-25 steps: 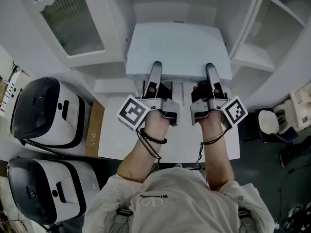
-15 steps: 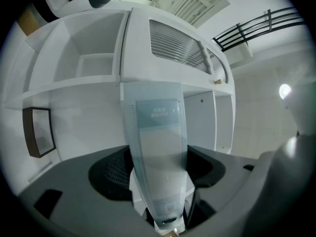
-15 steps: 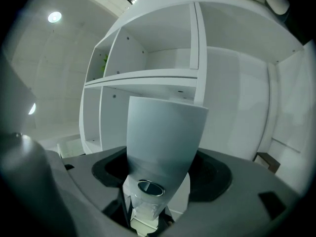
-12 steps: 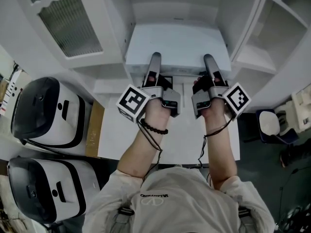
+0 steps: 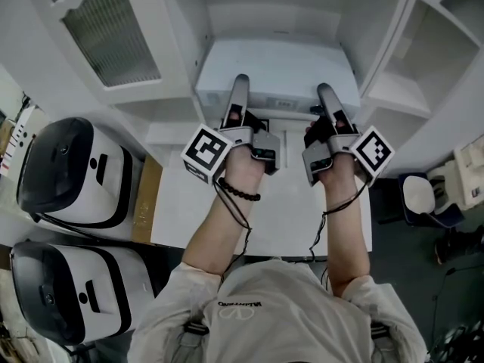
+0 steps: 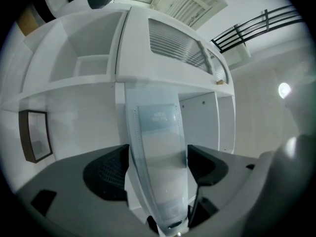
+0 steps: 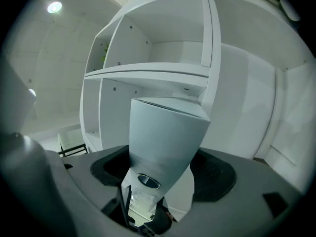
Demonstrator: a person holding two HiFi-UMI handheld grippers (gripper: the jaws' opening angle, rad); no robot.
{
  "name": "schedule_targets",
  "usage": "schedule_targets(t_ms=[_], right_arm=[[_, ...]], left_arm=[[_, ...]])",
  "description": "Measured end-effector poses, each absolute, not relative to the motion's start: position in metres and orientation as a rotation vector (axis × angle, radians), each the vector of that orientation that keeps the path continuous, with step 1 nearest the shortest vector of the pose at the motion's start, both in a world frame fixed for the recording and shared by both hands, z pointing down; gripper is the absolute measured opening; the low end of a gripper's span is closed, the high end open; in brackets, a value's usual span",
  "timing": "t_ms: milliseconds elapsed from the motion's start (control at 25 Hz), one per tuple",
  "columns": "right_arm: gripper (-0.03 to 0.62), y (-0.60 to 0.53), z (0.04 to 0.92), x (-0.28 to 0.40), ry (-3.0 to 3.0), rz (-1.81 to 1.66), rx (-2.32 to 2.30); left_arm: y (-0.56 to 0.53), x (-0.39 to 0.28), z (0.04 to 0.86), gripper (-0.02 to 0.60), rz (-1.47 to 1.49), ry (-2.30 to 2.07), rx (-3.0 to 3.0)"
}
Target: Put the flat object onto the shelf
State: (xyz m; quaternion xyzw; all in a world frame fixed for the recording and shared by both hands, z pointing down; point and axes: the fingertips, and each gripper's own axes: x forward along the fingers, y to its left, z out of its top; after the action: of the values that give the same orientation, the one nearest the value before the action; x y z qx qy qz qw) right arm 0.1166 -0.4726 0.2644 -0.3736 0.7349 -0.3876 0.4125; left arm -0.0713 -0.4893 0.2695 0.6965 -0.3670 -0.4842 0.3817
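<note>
White shelf (image 5: 266, 29), flat pale box (image 5: 274, 68) on it

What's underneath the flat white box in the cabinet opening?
The flat white box covers whatever lies under it, so the shelf board there, and whether the box rests on it, cannot be seen. Only the white tabletop shows, in front of the box's near edge.

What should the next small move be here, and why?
Probably draw both grippers straight back toward the person. The flat white box appears to rest inside the white shelf unit. The jaws of the left gripper and right gripper have just been opening; the box's near edge sits between them, pads apparently no longer pressing. Backing out level should avoid dragging it.
</note>
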Motion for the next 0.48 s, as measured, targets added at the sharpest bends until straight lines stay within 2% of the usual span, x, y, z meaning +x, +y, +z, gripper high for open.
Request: schedule_targets(t_ms=[120, 320, 440, 480], right_arm=[[0.367, -0.455, 0.264, 0.118, 1.902, -0.864, -1.01], [0.36, -0.437, 0.267, 0.118, 1.975, -0.759, -1.13], [0.356, -0.421, 0.273, 0.121, 2.005, -0.666, -1.282], [0.33, -0.416, 0.276, 0.124, 2.018, -0.605, -1.356]], left_arm=[[-0.481, -0.078, 0.27, 0.37, -1.264, -0.939, 1.792], [-0.45, -0.08, 0.279, 0.368, -1.28, -0.923, 1.786], [-0.434, -0.071, 0.284, 0.317, -1.236, -0.931, 1.847], [-0.432, -0.067, 0.284, 0.31, -1.219, -0.932, 1.869]])
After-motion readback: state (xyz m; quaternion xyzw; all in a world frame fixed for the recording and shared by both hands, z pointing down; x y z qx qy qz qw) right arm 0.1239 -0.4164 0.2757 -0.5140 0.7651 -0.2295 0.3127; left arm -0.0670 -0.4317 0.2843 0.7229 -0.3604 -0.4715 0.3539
